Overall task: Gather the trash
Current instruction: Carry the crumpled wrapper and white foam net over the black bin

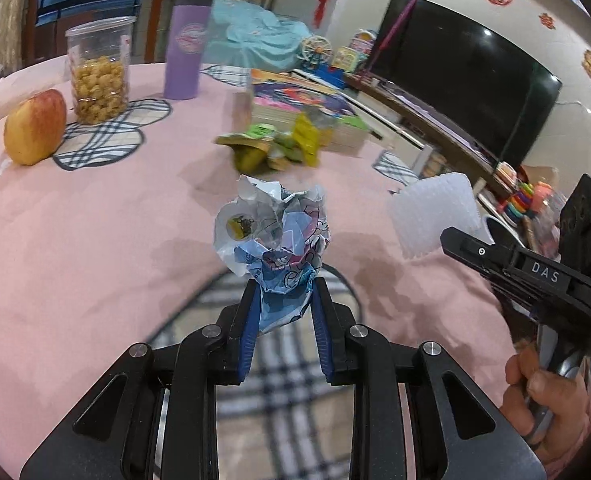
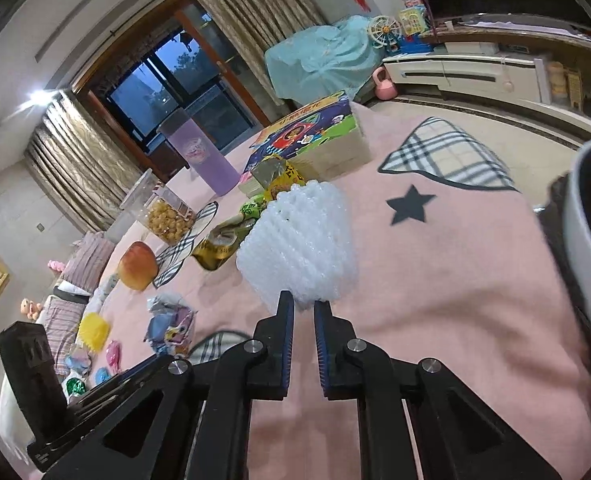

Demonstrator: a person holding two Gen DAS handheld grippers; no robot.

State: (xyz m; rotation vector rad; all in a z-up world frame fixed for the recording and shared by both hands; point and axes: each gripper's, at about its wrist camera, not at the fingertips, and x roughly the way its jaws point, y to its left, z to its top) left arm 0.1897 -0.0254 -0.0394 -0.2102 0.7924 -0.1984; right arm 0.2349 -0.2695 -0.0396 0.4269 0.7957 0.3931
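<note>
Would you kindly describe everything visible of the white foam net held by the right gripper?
The white foam net is a soft, translucent mesh sleeve of puffy plastic foam, bulging and slightly crumpled. The right gripper pinches its lower edge between nearly closed jaws, holding it above the pink tablecloth. Nothing else visibly touches it. The left wrist view shows it too.

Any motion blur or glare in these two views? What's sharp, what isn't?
Left wrist: crumpled wrapper in the left gripper is sharp; the wrapper pile and books behind it are smeared; TV shows small glints. Right wrist: foam net in the right gripper is sharp, apple soft, ceiling lights flare, fisheye bends the curtains.
</note>
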